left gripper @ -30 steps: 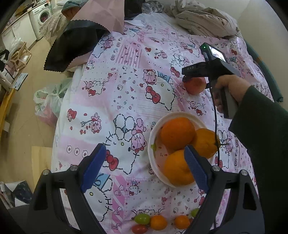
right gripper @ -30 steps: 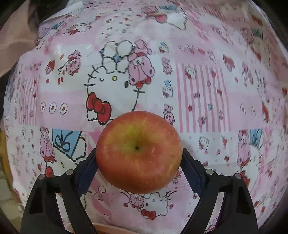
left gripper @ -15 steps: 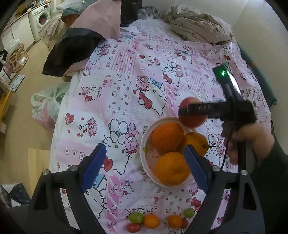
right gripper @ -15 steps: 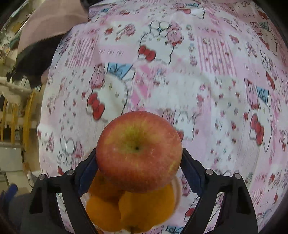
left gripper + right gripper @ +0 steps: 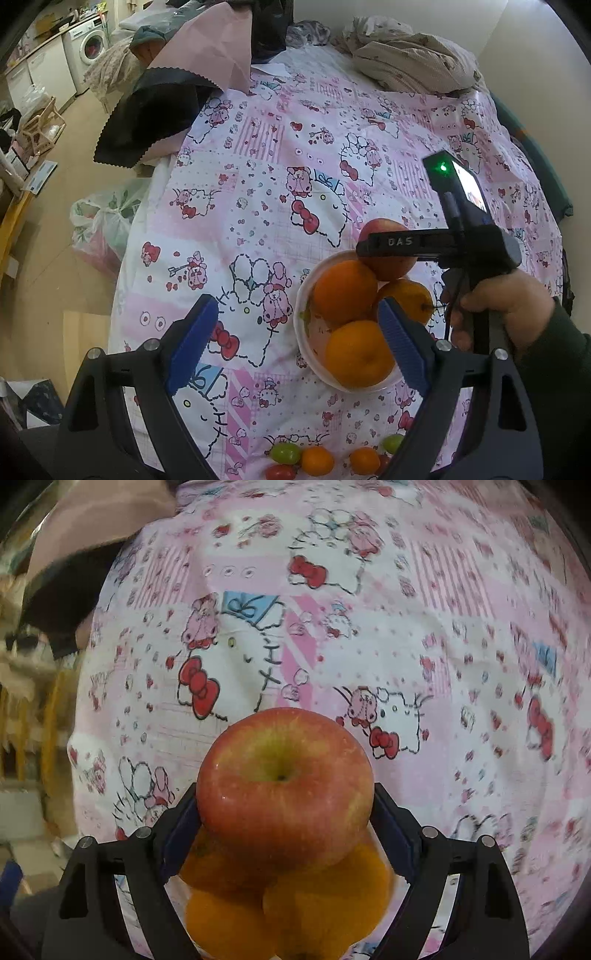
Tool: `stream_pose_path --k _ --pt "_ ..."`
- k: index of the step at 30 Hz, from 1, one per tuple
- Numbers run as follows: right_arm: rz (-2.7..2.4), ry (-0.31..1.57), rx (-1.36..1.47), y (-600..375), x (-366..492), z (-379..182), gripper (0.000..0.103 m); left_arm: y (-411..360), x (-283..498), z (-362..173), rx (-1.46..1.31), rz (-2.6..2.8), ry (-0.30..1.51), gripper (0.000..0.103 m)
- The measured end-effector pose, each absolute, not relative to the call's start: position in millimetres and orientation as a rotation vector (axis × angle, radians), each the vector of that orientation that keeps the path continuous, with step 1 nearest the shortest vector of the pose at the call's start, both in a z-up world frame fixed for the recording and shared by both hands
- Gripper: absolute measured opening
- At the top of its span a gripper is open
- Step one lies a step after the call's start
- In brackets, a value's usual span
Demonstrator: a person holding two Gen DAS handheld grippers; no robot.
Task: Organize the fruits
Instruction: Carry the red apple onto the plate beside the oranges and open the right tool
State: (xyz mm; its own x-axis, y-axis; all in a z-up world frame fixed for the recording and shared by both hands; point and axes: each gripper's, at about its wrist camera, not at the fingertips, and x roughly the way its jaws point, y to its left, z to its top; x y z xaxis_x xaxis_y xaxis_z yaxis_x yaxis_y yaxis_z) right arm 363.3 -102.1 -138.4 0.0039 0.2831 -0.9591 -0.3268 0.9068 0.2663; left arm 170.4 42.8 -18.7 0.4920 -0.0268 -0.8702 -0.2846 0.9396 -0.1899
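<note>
My right gripper [image 5: 284, 808] is shut on a red apple [image 5: 284, 786] and holds it at the far edge of a white bowl [image 5: 301, 325] with three oranges [image 5: 343, 295] in it. In the left wrist view the right gripper [image 5: 388, 251] grips the apple [image 5: 391, 264] just over the oranges. The oranges [image 5: 325, 897] show under the apple in the right wrist view. My left gripper [image 5: 295, 339] is open and empty, near the bowl's front left. Small tomatoes and small oranges [image 5: 317, 459] lie on the cloth at the front.
A pink cartoon-print cloth [image 5: 258, 177] covers the bed. Folded bedding [image 5: 410, 62] lies at the back, pink and black bags [image 5: 166, 92] at the back left. A plastic bag [image 5: 99, 229] sits on the floor to the left.
My right gripper has carried the apple from the cloth behind the bowl to over the bowl and lowered it onto the oranges. The left gripper has drawn back slightly.
</note>
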Motion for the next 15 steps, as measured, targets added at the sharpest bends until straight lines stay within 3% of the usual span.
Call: stream_pose_path --k 9,12,15 --pt "0.492 1.491 -0.074 -99 358 -140 0.09 47 170 -16 -0.34 0.169 1.043 0.086" --pt "0.501 1.478 -0.063 -101 359 -134 0.1 47 170 -16 -0.332 0.171 1.038 0.086" --pt "0.517 1.456 -0.03 -104 359 -123 0.1 49 171 -17 -0.339 0.175 1.042 0.086"
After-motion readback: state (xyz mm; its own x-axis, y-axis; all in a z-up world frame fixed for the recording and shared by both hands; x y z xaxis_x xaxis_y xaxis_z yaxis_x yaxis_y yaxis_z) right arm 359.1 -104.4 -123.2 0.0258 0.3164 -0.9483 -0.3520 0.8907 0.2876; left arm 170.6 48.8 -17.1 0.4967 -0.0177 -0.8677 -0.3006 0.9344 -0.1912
